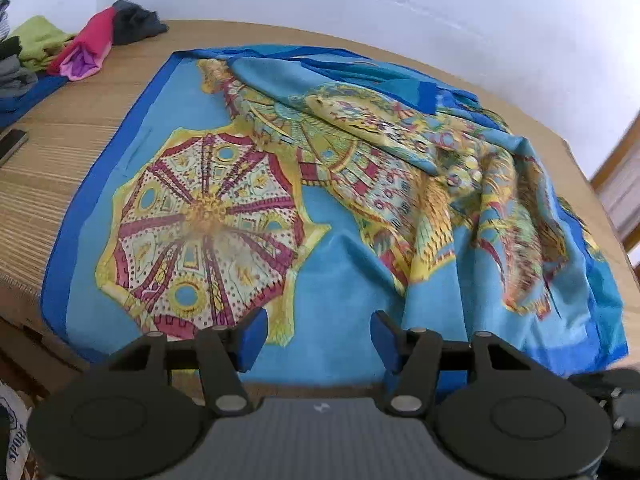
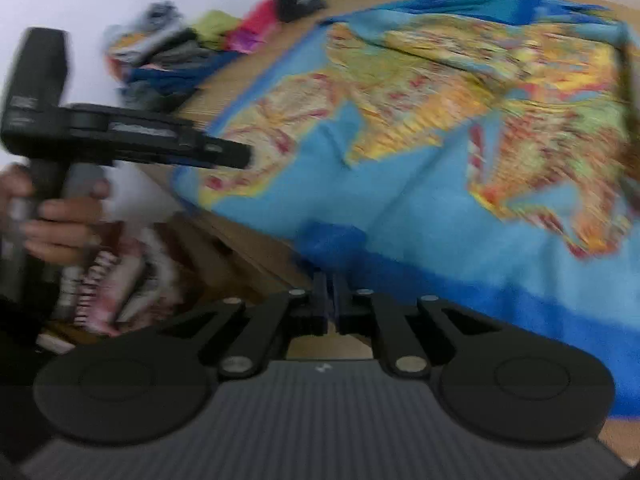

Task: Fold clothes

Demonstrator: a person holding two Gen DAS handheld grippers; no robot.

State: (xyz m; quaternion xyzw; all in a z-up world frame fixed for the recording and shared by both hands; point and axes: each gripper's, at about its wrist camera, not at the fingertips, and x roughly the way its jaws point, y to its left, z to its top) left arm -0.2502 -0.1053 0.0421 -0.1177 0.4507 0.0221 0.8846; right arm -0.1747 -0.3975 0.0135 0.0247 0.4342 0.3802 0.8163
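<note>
A bright blue scarf (image 1: 352, 280) with a yellow and red parasol print lies on the wooden table (image 1: 60, 168). Its left half is flat and its right half is bunched in folds (image 1: 500, 184). My left gripper (image 1: 318, 336) hovers open over the scarf's near edge, with nothing between its blue pads (image 1: 252, 336). The right wrist view is blurred. There my right gripper (image 2: 331, 304) is shut on the scarf's (image 2: 420, 200) dark blue hem (image 2: 332, 246), which bunches at the fingertips. The left gripper (image 2: 240, 156) shows side-on at the left, held by a hand (image 2: 60, 220).
A pile of folded and loose clothes (image 1: 88, 44) sits at the table's far left corner, also seen as clothes (image 2: 192, 52) in the right wrist view. A dark phone (image 1: 12, 142) lies at the left edge. More fabric (image 2: 120, 280) lies below the table front. A white wall stands behind.
</note>
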